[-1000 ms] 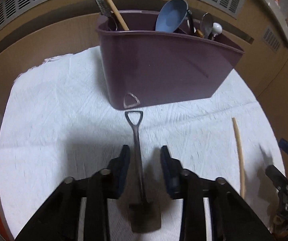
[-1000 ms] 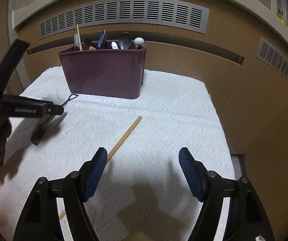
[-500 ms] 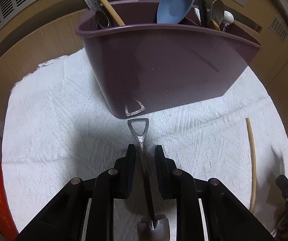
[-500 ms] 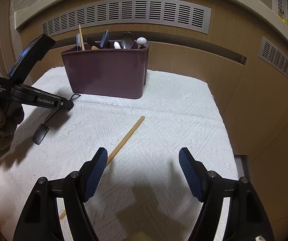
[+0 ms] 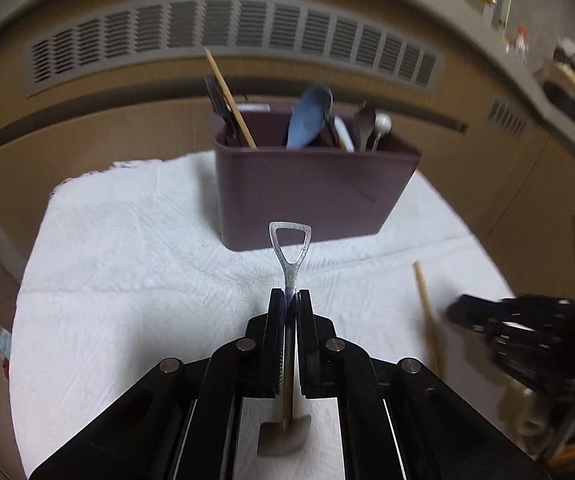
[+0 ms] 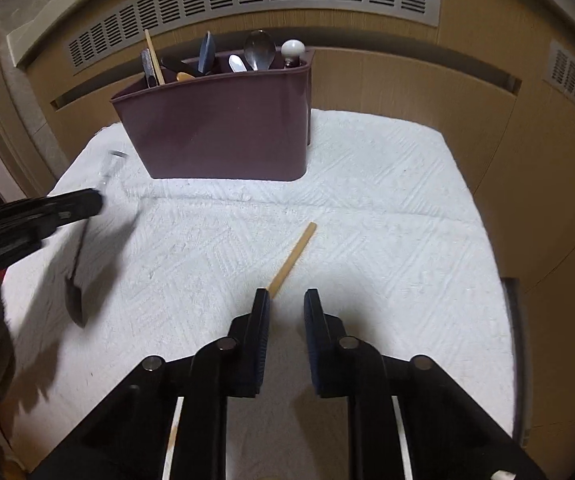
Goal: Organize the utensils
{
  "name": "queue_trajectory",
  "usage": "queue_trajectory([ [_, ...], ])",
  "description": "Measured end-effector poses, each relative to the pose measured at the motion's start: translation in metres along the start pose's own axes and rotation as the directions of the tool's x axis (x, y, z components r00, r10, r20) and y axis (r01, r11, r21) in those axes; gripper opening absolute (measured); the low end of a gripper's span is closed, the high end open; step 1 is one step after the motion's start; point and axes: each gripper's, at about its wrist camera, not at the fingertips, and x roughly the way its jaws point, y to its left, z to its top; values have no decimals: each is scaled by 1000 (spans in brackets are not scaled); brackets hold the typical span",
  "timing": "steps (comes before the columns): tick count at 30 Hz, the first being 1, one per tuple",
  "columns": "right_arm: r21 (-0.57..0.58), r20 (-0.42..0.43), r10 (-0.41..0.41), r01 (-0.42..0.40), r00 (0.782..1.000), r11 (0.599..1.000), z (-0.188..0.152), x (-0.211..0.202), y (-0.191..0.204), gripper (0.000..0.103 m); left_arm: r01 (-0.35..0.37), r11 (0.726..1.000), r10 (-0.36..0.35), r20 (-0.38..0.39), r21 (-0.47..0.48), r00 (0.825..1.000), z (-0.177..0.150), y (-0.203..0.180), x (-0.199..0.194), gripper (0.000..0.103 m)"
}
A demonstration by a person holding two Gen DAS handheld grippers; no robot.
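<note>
Lifted now, the left gripper (image 5: 290, 298) clamps a shovel-shaped metal spoon (image 5: 289, 256) (right gripper (image 6: 286, 300) narrowed, empty).

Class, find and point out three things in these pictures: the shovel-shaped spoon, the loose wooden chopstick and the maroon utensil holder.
shovel-shaped spoon (image 5: 289, 240): left wrist view, on its looped handle.
wooden chopstick (image 6: 293, 256): right wrist view, on its shaft.
maroon utensil holder (image 6: 223, 128): right wrist view, on its front wall.

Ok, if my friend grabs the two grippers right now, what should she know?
Left gripper: jaws shut on the shovel-shaped spoon, lifted off the white towel, handle loop pointing at the purple caddy.
Right gripper: jaws open, empty, over the wooden chopstick lying on the towel.
Done: several utensils stand in the caddy.
Left: drop the spoon in, then pick up the chopstick and put it in too.
</note>
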Motion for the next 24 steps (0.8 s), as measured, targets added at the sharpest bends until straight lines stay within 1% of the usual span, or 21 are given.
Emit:
queue_trajectory([
  [4,56,-30,24,-23,999,998,15,13,5,14,27,999,-25,86,-18,996,-9,11,-31,5],
  [7,96,-48,0,4,999,995,21,24,5,14,34,999,-31,126,-21,992,-11,16,-43,5],
  [9,121,-68,-23,31,997,992,23,32,4,14,47,998,-43,134,-28,990,-16,18,-49,5],
  [11,143,-77,-47,58,996,988,23,38,3,14,61,997,-55,133,-38,990,-19,25,-51,5],
  [14,164,-90,-62,76,994,983,23,45,2,14,70,996,-64,132,-46,989,-21,27,-50,5],
  [16,168,-86,-72,86,994,982,23,45,1,14,62,997,-55,126,-55,990,-22,30,-49,6],
  [19,151,-93,-83,96,992,984,26,47,3,14,45,994,-36,96,-95,995,-23,38,-42,6],
  [21,126,-96,-79,91,992,988,28,48,6,10,24,993,-17,66,-117,998,-23,43,-36,6],
  [24,108,-91,-31,41,995,993,28,44,8,8,-12,991,15,22,-130,1000,-24,46,-25,8],
])
